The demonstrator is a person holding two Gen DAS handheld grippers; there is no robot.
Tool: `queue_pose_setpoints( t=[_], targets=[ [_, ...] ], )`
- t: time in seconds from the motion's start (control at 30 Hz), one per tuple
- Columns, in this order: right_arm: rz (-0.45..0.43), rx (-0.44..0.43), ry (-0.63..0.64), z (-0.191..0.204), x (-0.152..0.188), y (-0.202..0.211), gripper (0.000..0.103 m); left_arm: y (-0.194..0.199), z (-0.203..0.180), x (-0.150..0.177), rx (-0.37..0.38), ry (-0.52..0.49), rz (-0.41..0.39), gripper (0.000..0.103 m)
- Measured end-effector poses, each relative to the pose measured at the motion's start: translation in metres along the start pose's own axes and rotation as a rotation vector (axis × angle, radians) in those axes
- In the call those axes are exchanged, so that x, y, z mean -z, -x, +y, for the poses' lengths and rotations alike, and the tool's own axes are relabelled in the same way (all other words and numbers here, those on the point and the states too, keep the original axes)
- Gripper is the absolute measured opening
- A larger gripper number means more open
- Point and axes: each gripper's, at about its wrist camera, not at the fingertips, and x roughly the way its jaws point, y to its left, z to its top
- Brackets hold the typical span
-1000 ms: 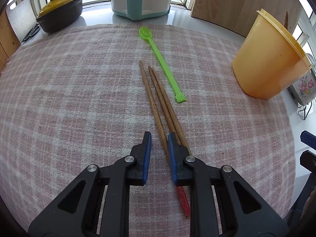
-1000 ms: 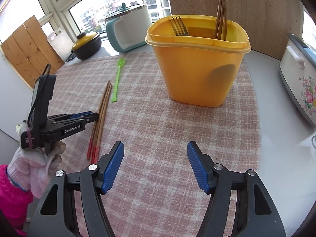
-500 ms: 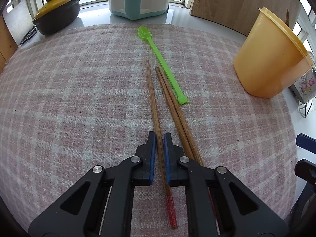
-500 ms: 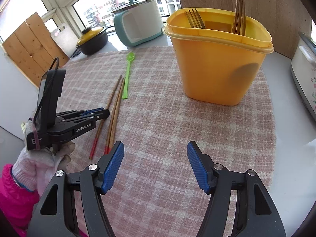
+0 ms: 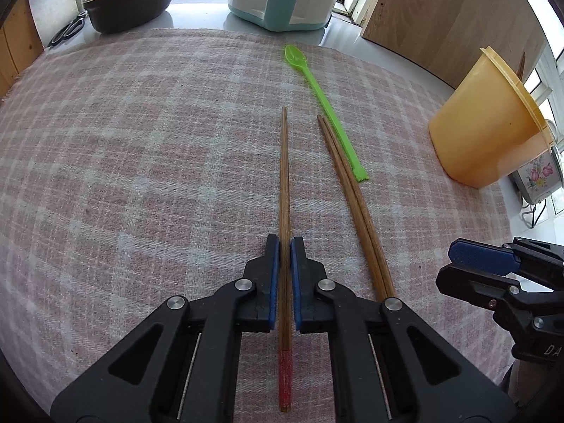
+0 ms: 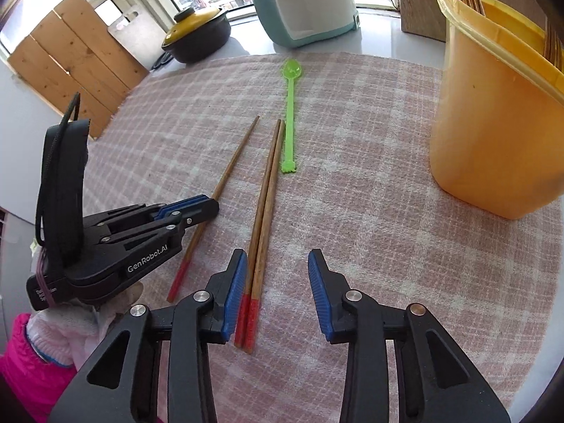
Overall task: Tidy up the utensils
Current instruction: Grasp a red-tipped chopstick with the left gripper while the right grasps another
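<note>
The left gripper (image 5: 284, 246) clamps a single chopstick (image 5: 284, 190), left of the chopstick pair (image 6: 265, 197) on the plaid cloth (image 6: 352, 211). The right gripper (image 6: 276, 264) straddles that pair, jaws closing, not yet pressing. The yellow tub (image 6: 493, 116) stands right of the pair.

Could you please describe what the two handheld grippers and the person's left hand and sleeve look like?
Both are black plastic with silver pivot pins and ribbed blue pads on the jaws. The left gripper bears white "GenRobot.AI" lettering, a black upright block with a black cable behind it, and a band around its rear. The right gripper looks the same. The left hand wears a whitish knit glove below a bright pink sleeve.
</note>
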Motion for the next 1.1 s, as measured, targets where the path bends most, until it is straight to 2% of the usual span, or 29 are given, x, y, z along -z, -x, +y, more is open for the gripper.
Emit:
queue_pose_setpoints(
  t=[0.23,0.47,0.53,0.87,1.1],
  targets=[
    [0.067,0.028,0.002,0.005,-0.018,-0.034,0.017,0.003,0.016,0.011,0.011,0.019,-0.008,0.005],
    [0.085,0.04,0.018,0.01,-0.027,-0.045,0.016,0.007,0.017,0.01,0.022,0.027,-0.013,0.005],
    [0.092,0.056,0.029,0.012,-0.028,-0.047,0.012,0.006,0.018,0.01,0.025,0.028,-0.012,0.005],
    [0.12,0.097,0.076,0.02,-0.038,-0.057,0.012,0.005,0.016,0.009,0.013,0.014,-0.009,0.005],
    [0.17,0.11,0.085,0.027,-0.057,-0.071,0.012,0.0,0.008,-0.005,-0.016,-0.018,0.02,0.005]
  ],
)
